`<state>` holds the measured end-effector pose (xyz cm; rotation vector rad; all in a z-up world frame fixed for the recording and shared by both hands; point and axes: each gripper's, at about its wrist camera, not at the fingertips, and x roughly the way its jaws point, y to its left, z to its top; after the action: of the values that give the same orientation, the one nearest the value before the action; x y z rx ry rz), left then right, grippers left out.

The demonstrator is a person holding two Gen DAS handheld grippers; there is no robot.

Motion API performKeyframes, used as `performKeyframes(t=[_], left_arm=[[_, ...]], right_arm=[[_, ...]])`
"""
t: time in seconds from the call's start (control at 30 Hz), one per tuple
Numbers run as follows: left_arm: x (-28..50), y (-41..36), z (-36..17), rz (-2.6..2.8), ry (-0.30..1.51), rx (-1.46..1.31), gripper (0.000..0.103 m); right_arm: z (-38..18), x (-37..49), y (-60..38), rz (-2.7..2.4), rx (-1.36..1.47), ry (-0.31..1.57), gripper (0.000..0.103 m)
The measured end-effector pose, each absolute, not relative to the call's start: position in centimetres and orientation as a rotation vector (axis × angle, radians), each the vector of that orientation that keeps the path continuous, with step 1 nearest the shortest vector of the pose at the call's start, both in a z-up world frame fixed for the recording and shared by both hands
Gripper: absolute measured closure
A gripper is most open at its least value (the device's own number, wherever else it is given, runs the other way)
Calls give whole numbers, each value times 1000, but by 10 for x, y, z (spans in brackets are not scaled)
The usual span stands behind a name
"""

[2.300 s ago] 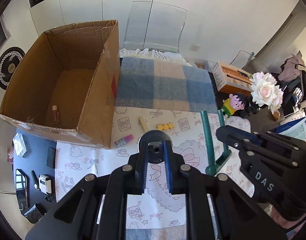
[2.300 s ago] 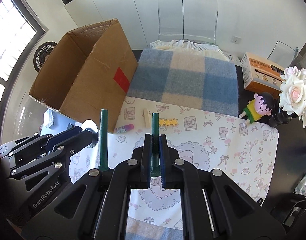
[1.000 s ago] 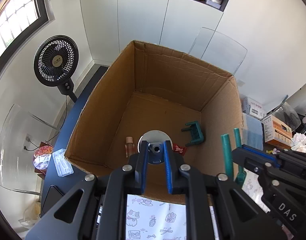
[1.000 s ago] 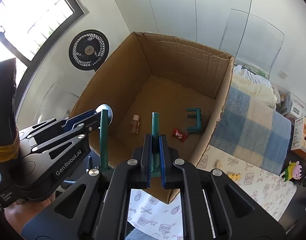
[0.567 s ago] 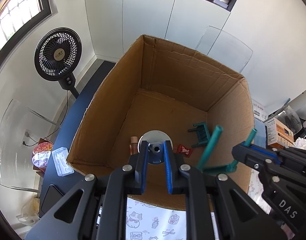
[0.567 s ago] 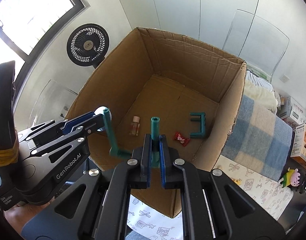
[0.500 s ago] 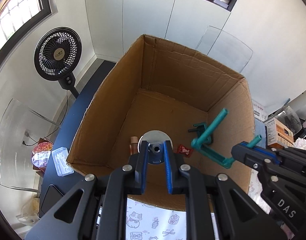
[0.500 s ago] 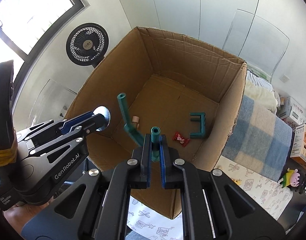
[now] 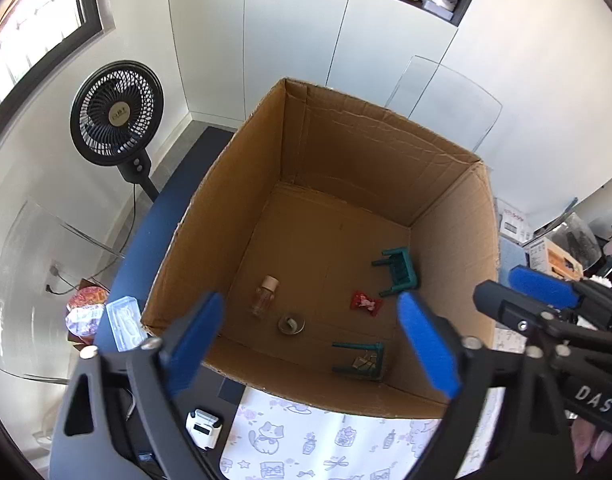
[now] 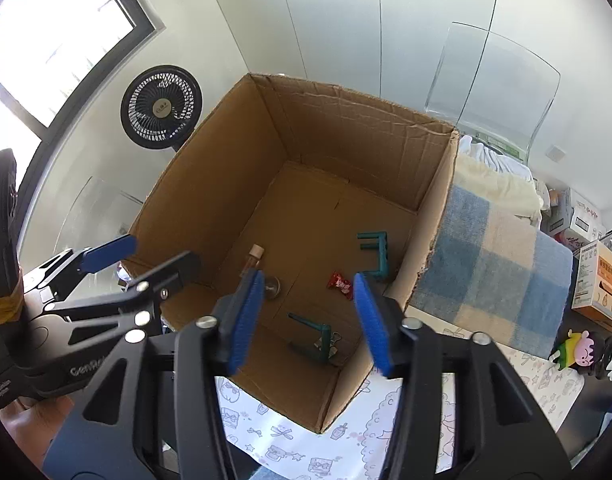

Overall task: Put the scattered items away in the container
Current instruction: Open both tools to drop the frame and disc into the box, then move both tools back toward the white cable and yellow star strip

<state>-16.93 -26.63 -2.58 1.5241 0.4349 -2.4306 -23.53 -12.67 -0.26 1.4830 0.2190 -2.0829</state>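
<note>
Lying on cardboard box (image 9: 241, 184) floor, green stool (image 9: 360, 360) below both tongs, just opened, empty

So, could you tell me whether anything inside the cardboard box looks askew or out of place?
Both green toy stools lie tipped on their sides on the box floor: one by the right wall, the other in the near corner with a binder clip under it. The small bottle lies flat too.
</note>
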Motion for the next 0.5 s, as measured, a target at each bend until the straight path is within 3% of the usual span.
performKeyframes(t=[0.03,0.1,0.27,0.5], left_arm=[[-169,-265,-24,-2438,430,1524,3],[-168,-264,-22,-2449,452,1534,1],[-165,-253,-12,-2462,422,1519,0],[-154,-213,1,-2521,322,1518,0]], right_arm=[[0,-236,-123,-2088,1481,210,39],[5,-238,-114,-2088,1478,189,15],[18,-236,-90,-2125,1452,178,0],[36,-229,-39,-2199,1432,143,0]])
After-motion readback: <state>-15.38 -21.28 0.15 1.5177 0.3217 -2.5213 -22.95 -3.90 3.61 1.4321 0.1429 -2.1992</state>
